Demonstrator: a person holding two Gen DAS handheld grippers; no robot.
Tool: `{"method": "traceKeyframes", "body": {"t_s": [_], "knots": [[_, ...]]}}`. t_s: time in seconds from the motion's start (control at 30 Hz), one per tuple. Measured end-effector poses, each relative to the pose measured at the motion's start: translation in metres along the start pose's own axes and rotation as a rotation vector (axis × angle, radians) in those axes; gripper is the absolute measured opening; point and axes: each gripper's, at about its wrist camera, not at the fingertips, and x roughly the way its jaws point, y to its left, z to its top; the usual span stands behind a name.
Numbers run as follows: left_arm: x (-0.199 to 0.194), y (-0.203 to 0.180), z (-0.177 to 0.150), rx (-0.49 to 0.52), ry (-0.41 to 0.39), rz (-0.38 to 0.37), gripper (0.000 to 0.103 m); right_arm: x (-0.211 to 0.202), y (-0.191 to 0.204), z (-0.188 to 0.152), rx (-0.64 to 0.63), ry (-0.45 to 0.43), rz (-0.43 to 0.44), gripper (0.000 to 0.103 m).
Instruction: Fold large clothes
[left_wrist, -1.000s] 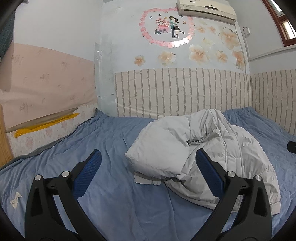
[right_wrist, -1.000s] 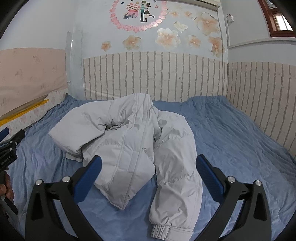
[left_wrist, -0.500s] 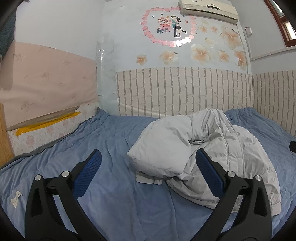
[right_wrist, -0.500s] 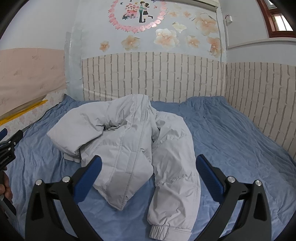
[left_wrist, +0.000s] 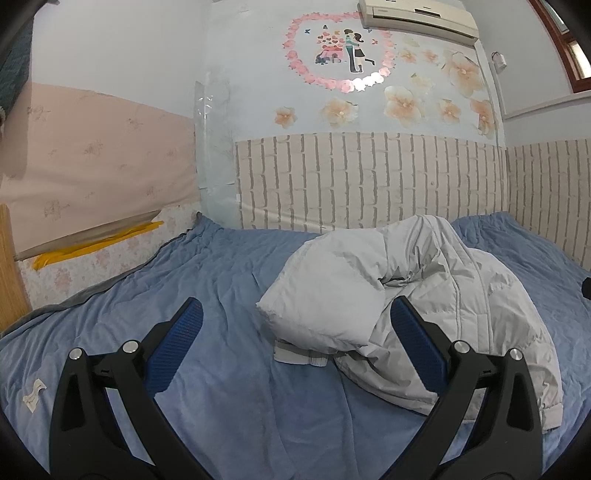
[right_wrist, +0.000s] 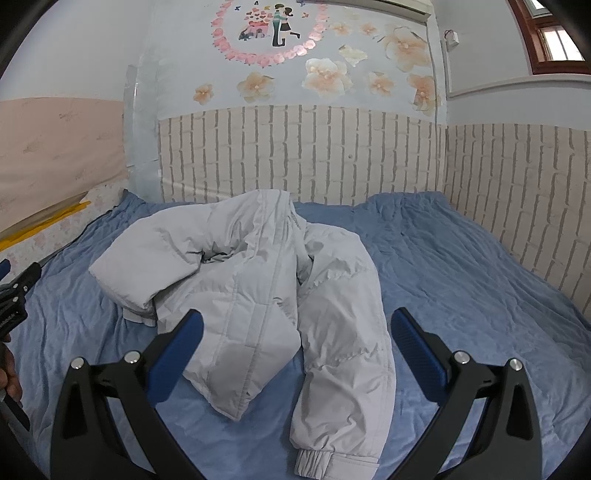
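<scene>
A pale grey puffer jacket (left_wrist: 406, 288) (right_wrist: 258, 280) lies crumpled on the blue bedspread (left_wrist: 166, 295) (right_wrist: 461, 277). One sleeve runs toward me in the right wrist view, its cuff (right_wrist: 332, 463) at the bottom. Another cuff (left_wrist: 301, 356) pokes out under the bulk in the left wrist view. My left gripper (left_wrist: 295, 350) is open, hovering just short of that cuff and the jacket's near edge. My right gripper (right_wrist: 295, 354) is open above the jacket's front panel and sleeve, holding nothing.
Brick-pattern padding (right_wrist: 295, 155) lines the walls behind and right of the bed. A pink board (left_wrist: 92, 173) leans at the left. A small white scrap (left_wrist: 33, 395) lies on the bedspread. The left gripper's tool (right_wrist: 14, 295) and a hand show at the right wrist view's left edge.
Both views have drifted slightly; the jacket sits a little lower and nearer in the right wrist view. The jacket itself has not moved, and both grippers stay open.
</scene>
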Motion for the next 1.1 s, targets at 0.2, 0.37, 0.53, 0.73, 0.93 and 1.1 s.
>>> {"method": "traceKeyframes", "body": {"t_s": [0.2, 0.37, 0.53, 0.73, 0.93, 1.1], "knots": [[0.0029, 0.0002, 0.0004, -0.003, 0.01, -0.006, 0.1, 0.0007, -0.0014, 0.0005, 0.004, 0.007, -0.011, 0.101], [0.0053, -0.0001, 0.0006, 0.0, 0.011, -0.002, 0.1, 0.0018, -0.0005, 0.0001, 0.002, 0.011, -0.014, 0.101], [0.0045, 0.0016, -0.0001, -0.012, 0.011, 0.0, 0.1, 0.0026, 0.0, 0.0004, 0.006, 0.013, -0.016, 0.101], [0.0029, 0.0022, 0.0001, -0.008, 0.008, -0.002, 0.1, 0.0018, -0.0001, 0.0013, 0.006, 0.009, -0.011, 0.101], [0.0026, 0.0018, 0.0003, -0.008, 0.009, -0.002, 0.1, 0.0025, 0.0003, 0.002, 0.005, 0.013, -0.008, 0.101], [0.0026, 0.0019, 0.0003, -0.008, 0.008, -0.002, 0.1, 0.0027, 0.0018, 0.0016, 0.004, 0.015, -0.007, 0.101]]}}
